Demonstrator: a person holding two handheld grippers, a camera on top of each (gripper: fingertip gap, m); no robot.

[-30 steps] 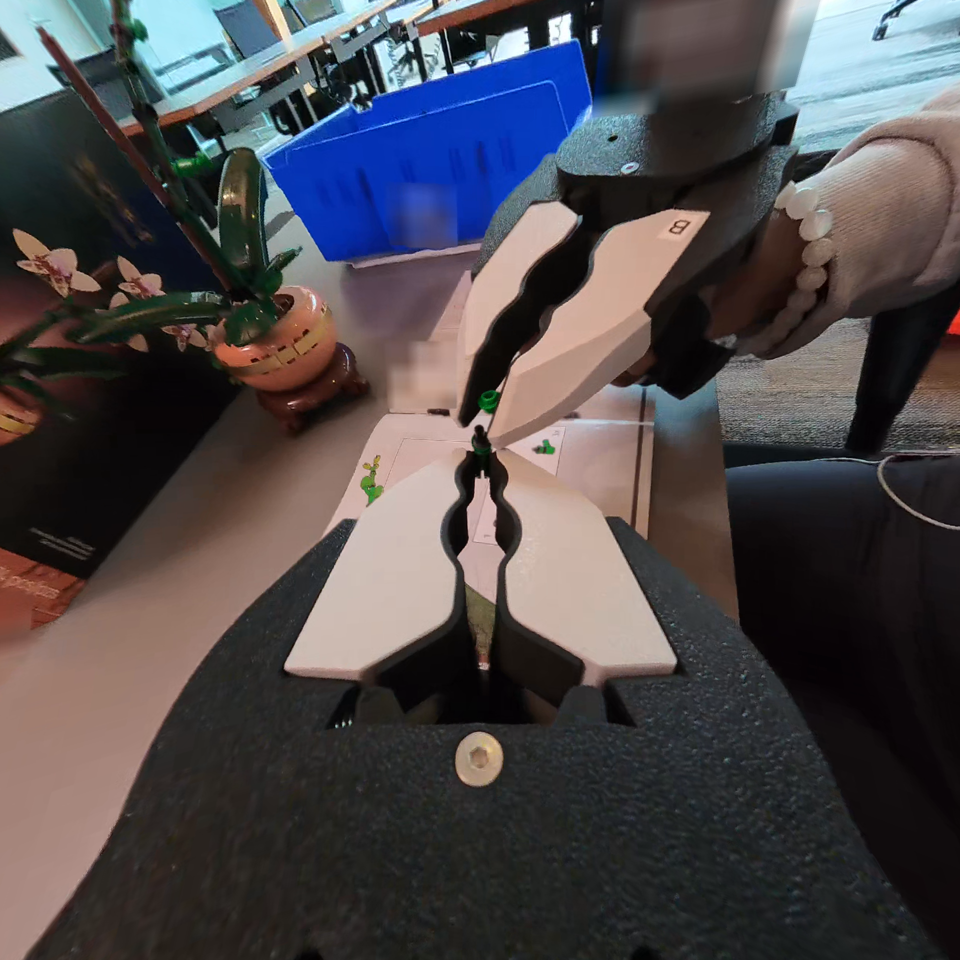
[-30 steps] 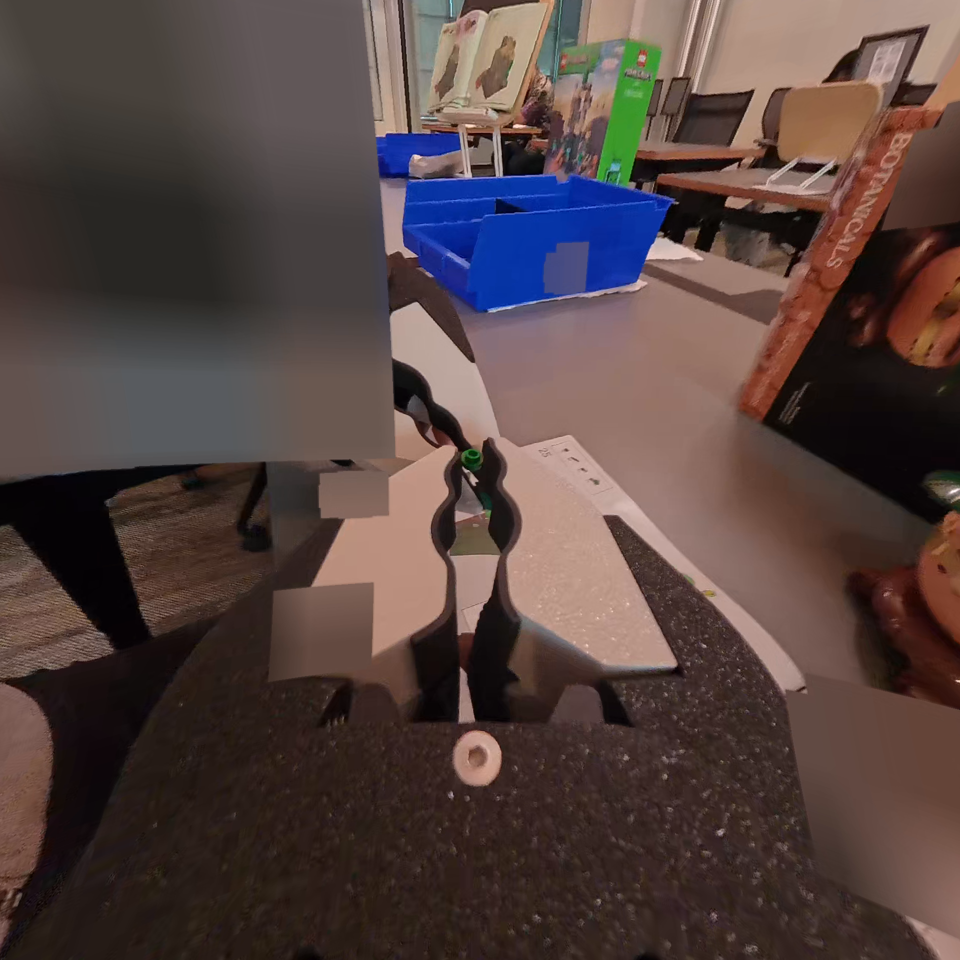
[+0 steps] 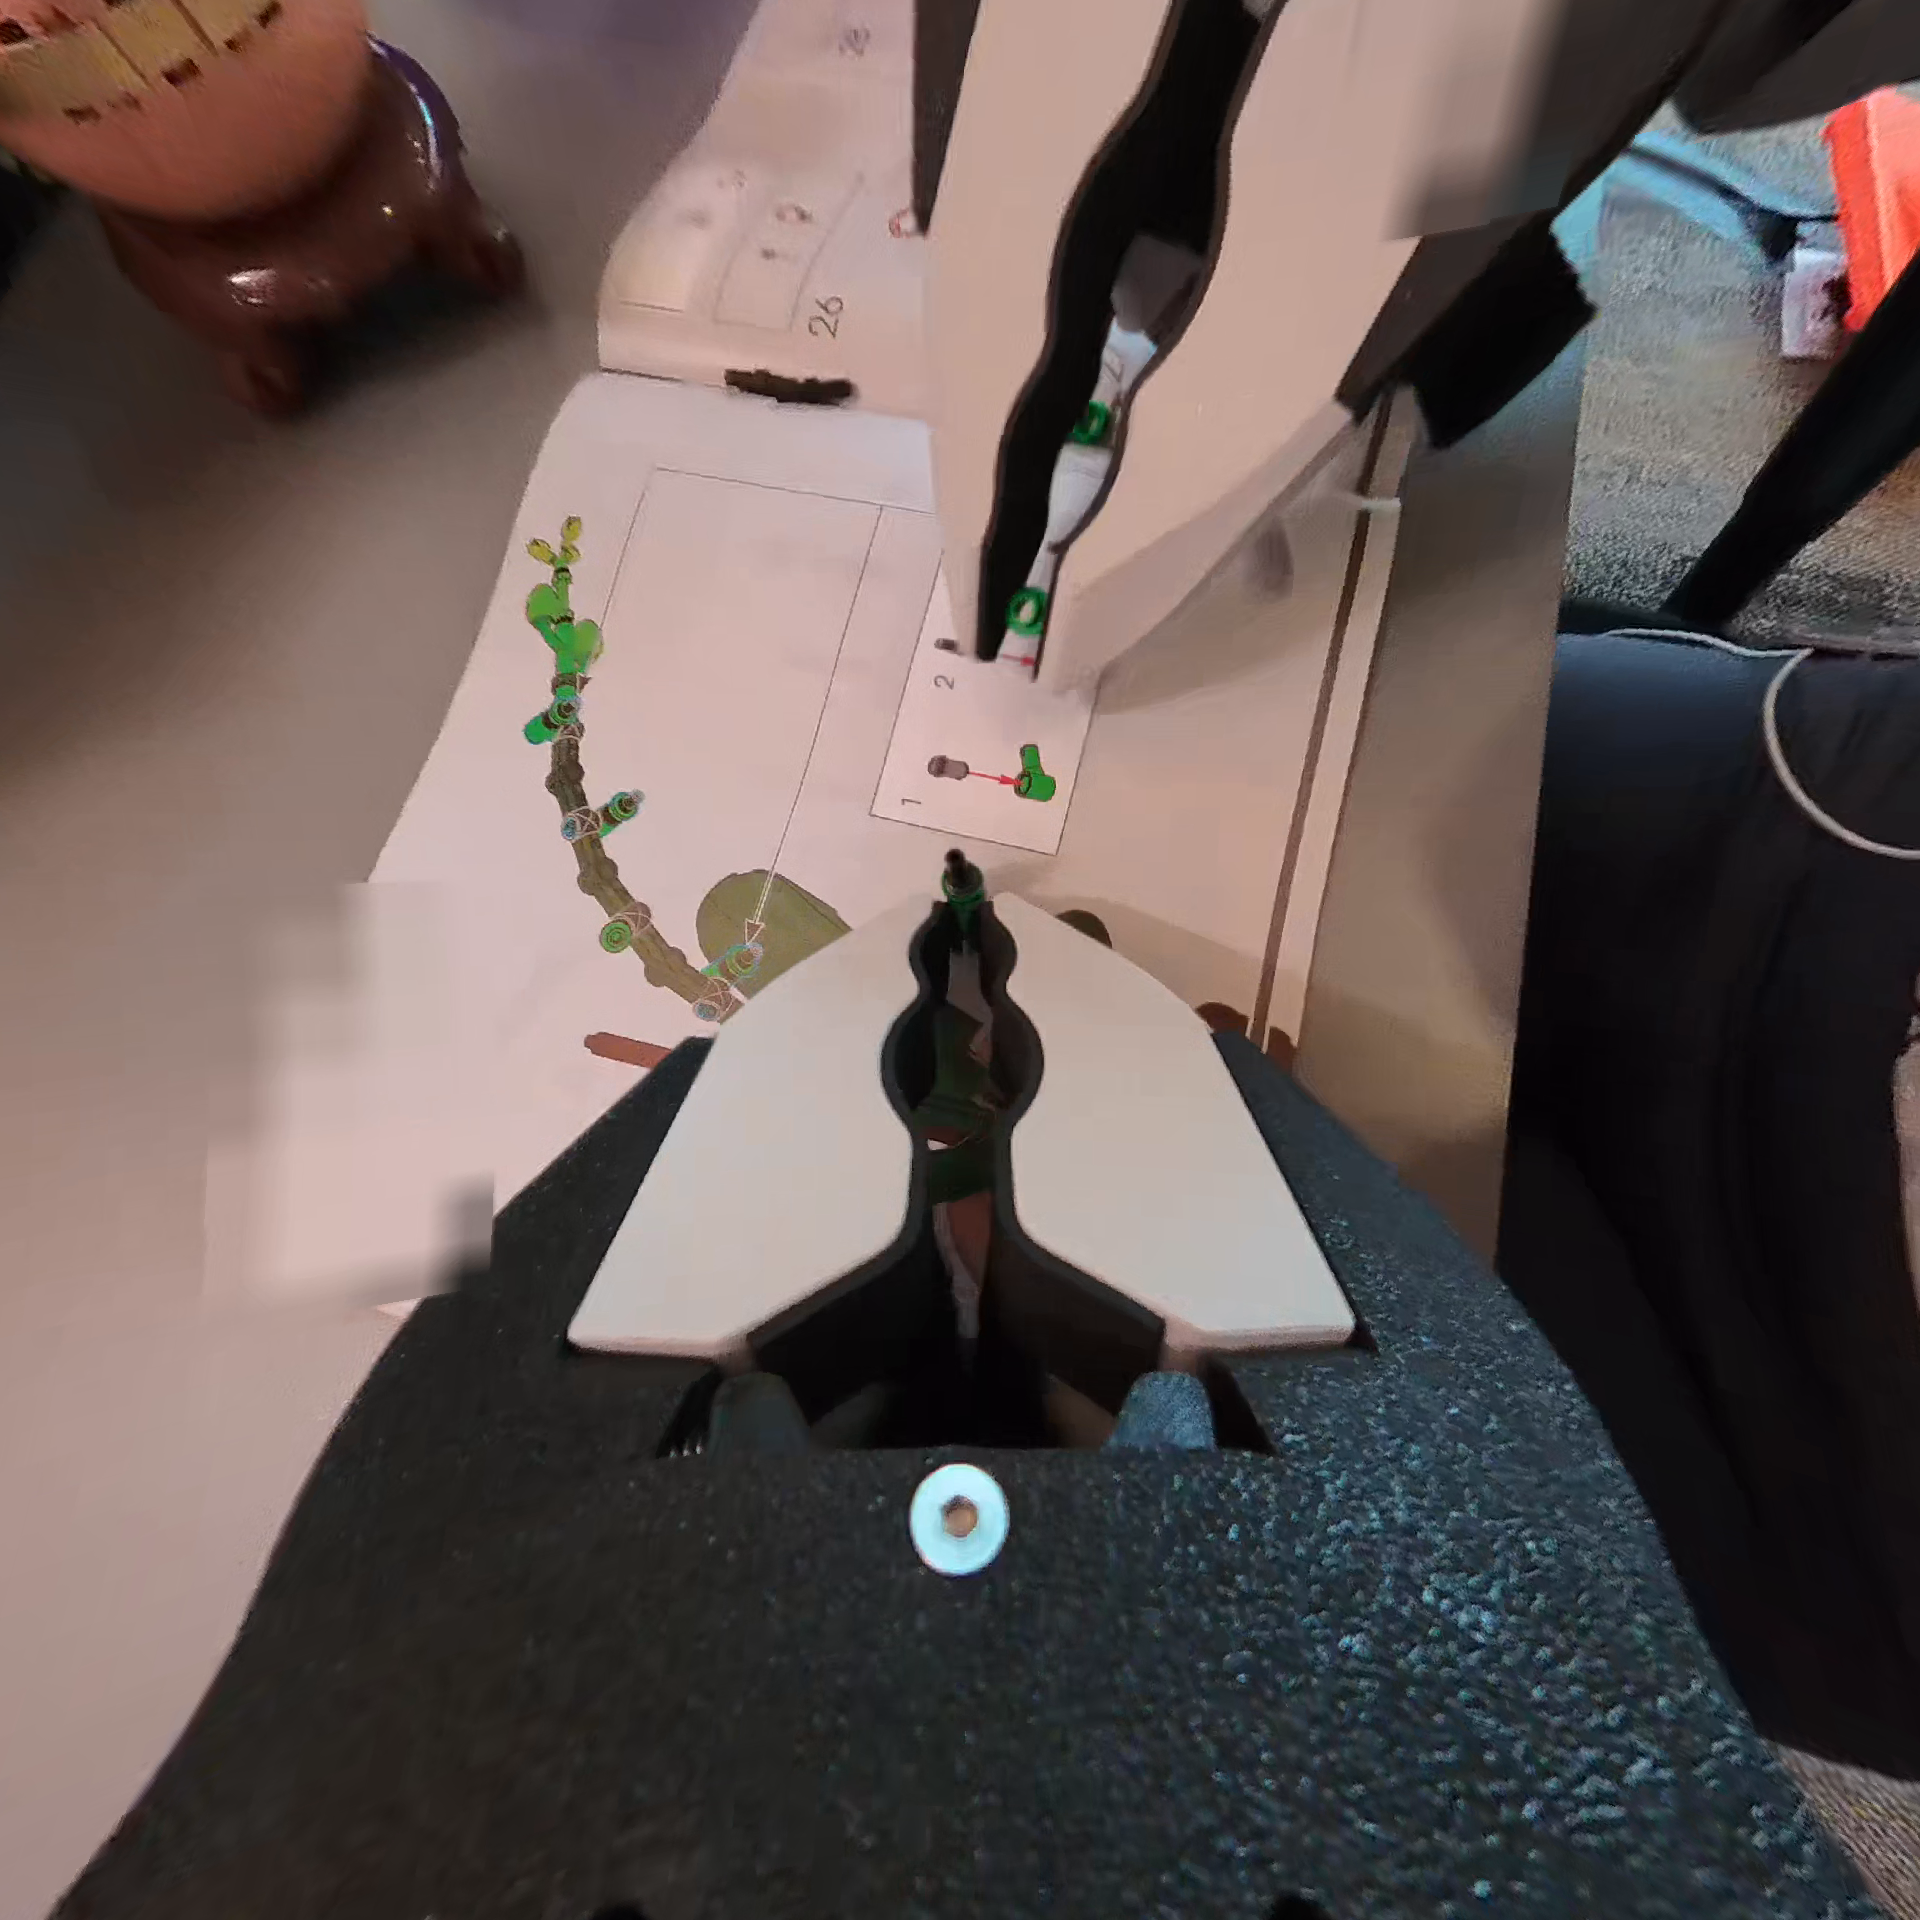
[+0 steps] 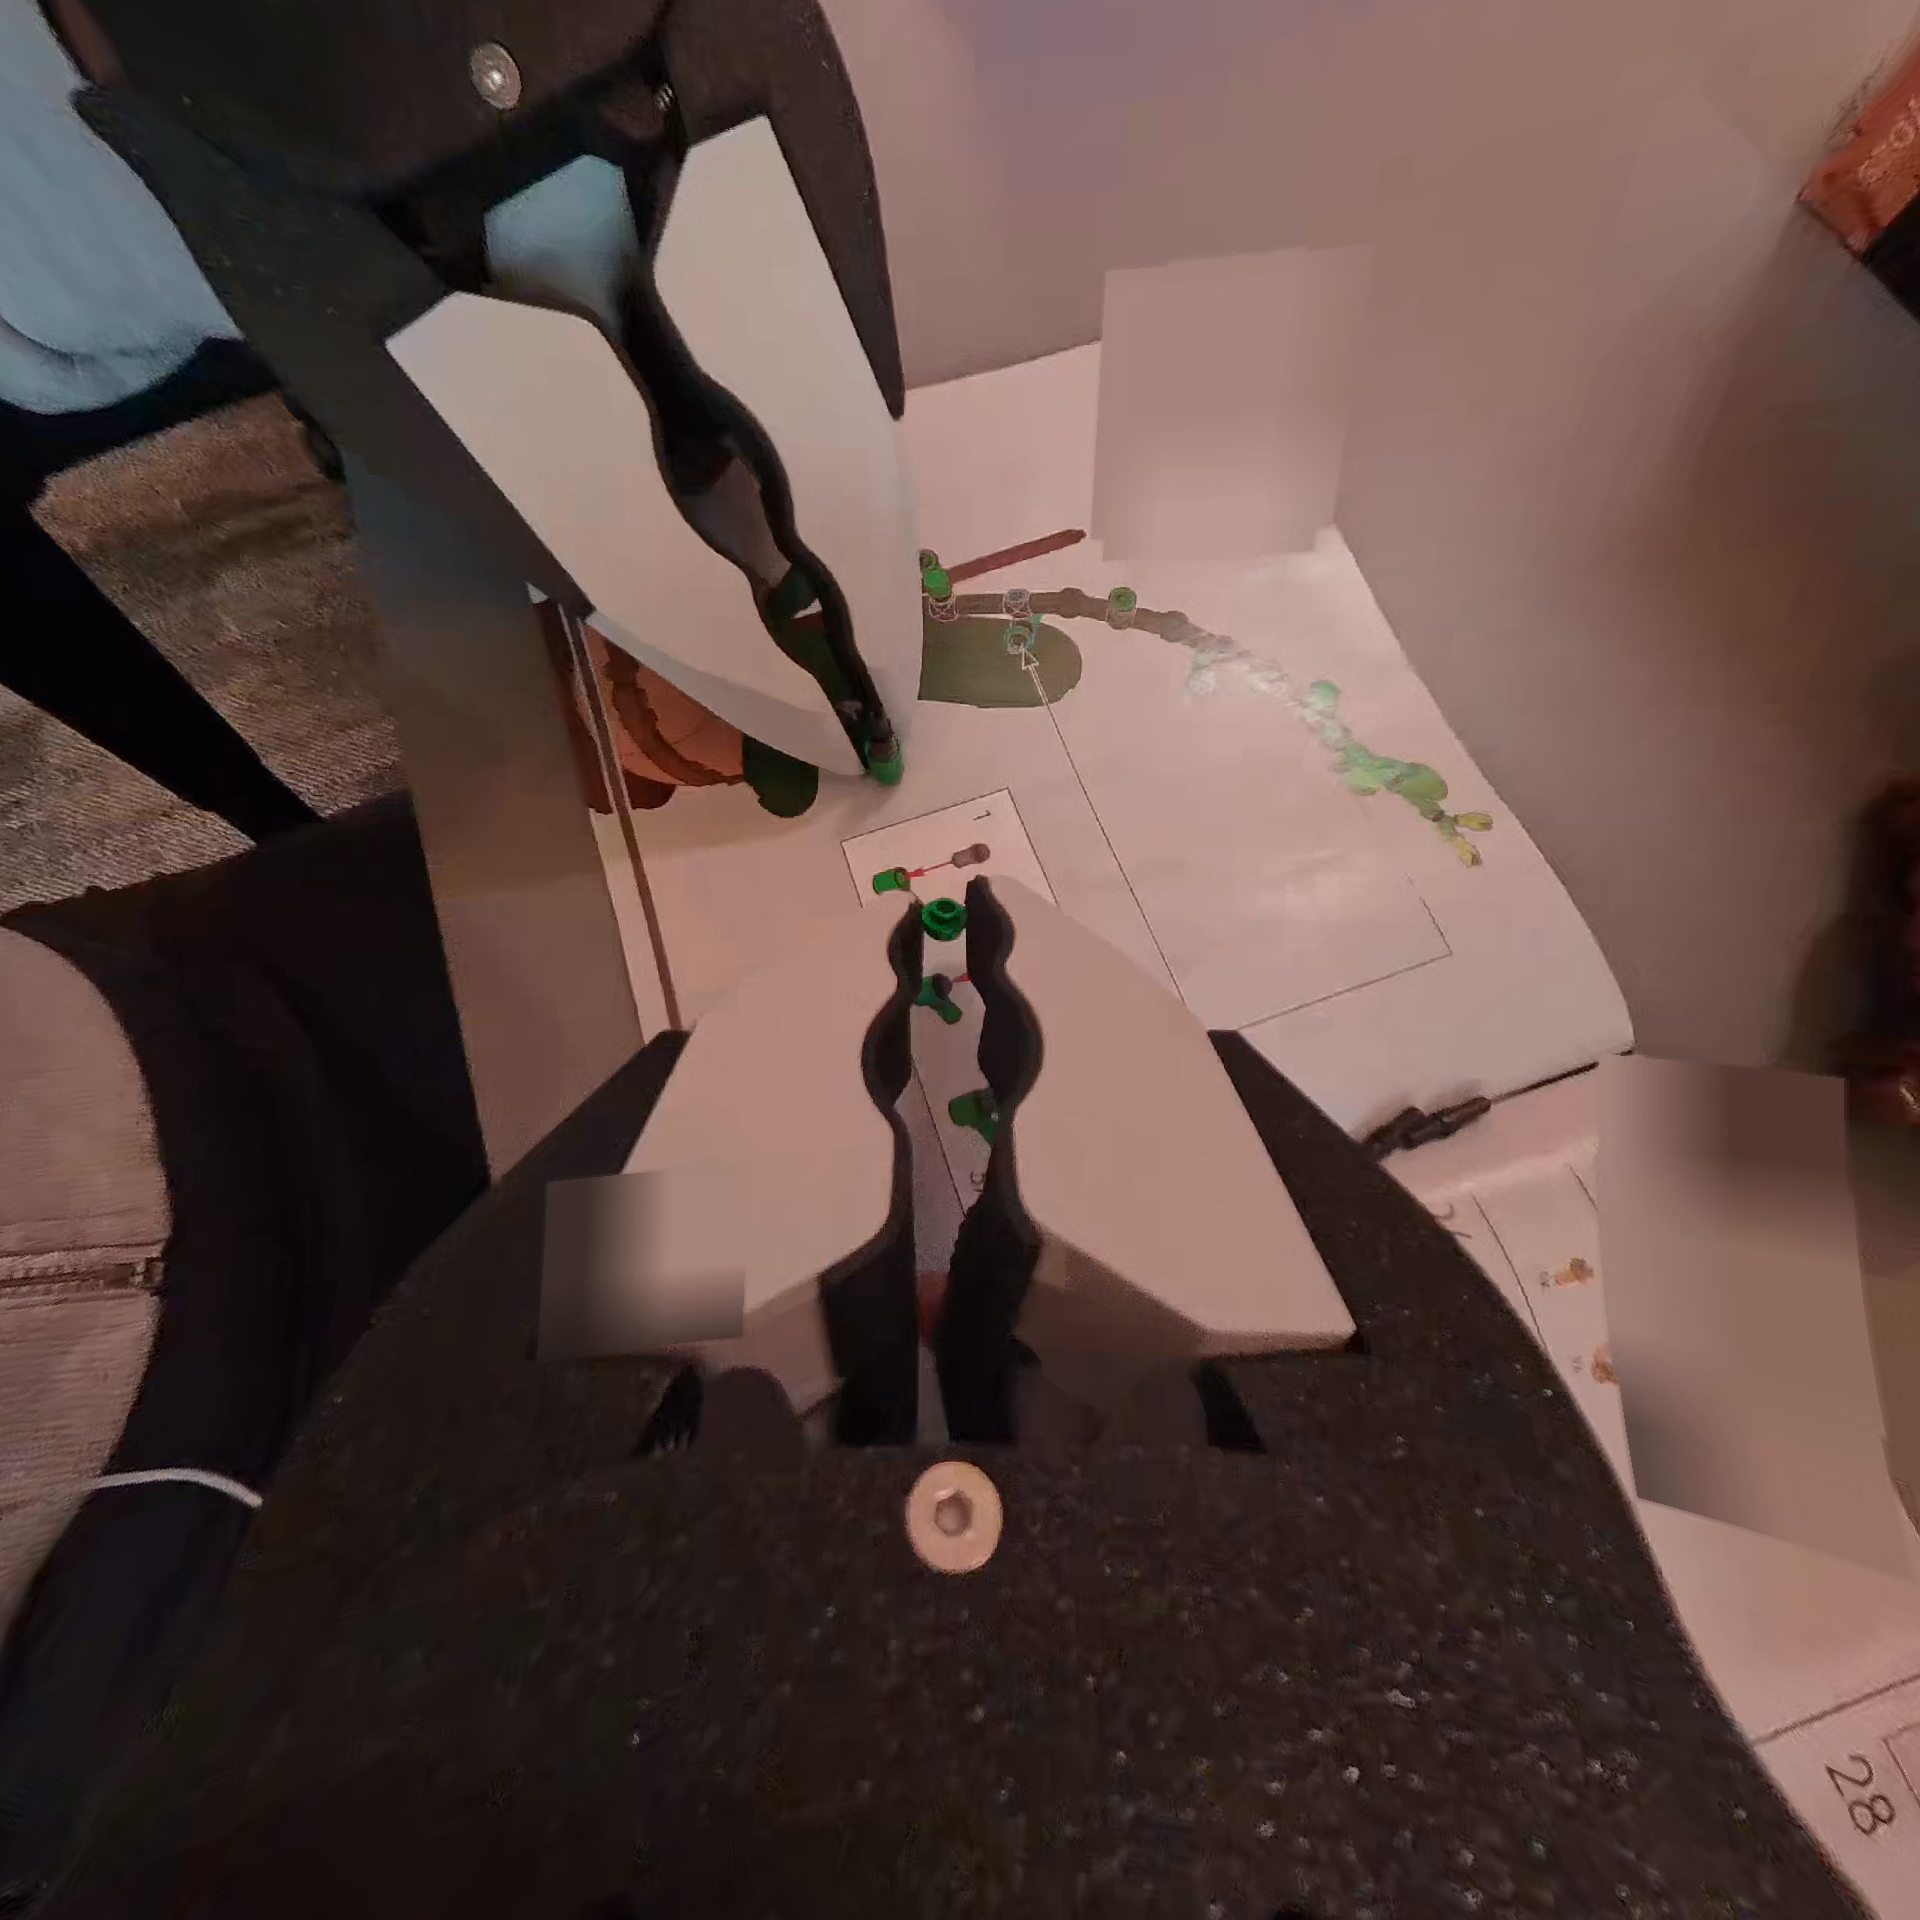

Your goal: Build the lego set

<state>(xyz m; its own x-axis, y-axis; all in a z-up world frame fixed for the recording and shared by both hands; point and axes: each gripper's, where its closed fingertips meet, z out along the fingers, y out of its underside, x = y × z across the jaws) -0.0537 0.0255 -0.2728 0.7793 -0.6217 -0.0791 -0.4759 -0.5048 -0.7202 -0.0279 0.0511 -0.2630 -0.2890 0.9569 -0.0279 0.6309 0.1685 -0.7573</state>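
The left gripper (image 3: pixel 961 914) was closed narrowly on a small green piece with a dark pin (image 3: pixel 958 883) jutting from its tips, just above the open instruction booklet (image 3: pixel 727 644). The right gripper (image 4: pixel 940 914), opposite and near it over the same booklet, pinched a small green connector (image 4: pixel 940 920) between its tips. A pink pot on a brown stand (image 3: pixel 270 208) stood beyond the booklet's far corner on the grey table (image 3: pixel 156 727).
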